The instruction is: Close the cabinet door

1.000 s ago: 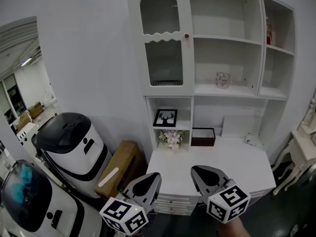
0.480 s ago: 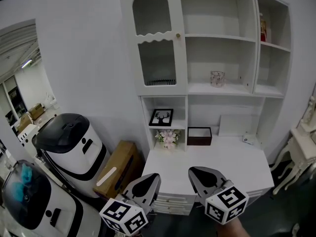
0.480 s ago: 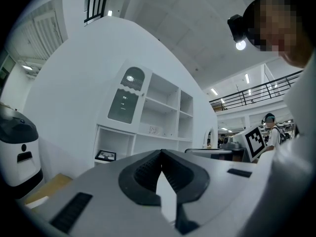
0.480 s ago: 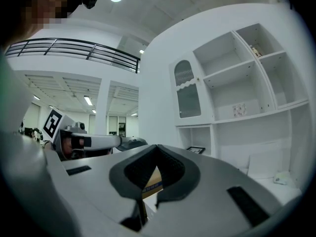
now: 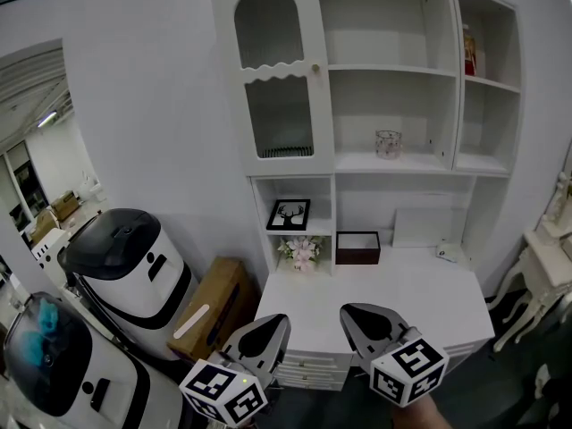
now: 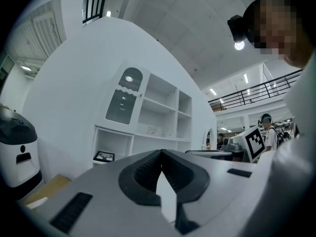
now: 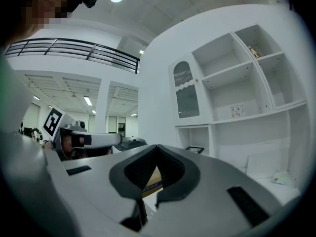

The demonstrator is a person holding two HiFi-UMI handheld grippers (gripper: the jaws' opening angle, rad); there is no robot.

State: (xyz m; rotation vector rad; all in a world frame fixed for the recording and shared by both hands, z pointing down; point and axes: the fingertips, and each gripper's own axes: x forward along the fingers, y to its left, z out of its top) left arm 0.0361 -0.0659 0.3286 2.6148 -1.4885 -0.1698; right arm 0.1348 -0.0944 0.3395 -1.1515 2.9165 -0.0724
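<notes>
The tall white cabinet (image 5: 393,88) stands against the wall. Its arched glass door (image 5: 273,79) hangs swung open at the upper left, with a small knob (image 5: 315,68) on its right edge. The door also shows far off in the left gripper view (image 6: 126,97) and the right gripper view (image 7: 185,90). My left gripper (image 5: 268,324) and right gripper (image 5: 362,315) sit low at the bottom of the head view, well short of the cabinet. Both point level toward it. In their own views, the left gripper (image 6: 161,152) and the right gripper (image 7: 157,147) are shut with nothing held.
A white desk top (image 5: 402,293) juts out under the shelves, which hold a picture frame (image 5: 288,214), flowers (image 5: 302,250), a dark box (image 5: 357,247) and a glass (image 5: 388,144). A white machine with a black lid (image 5: 134,262) and a cardboard box (image 5: 214,302) stand at left.
The cabinet has drifted a little to the left in the head view. Both grippers keep their place at the bottom of the view and stay shut.
</notes>
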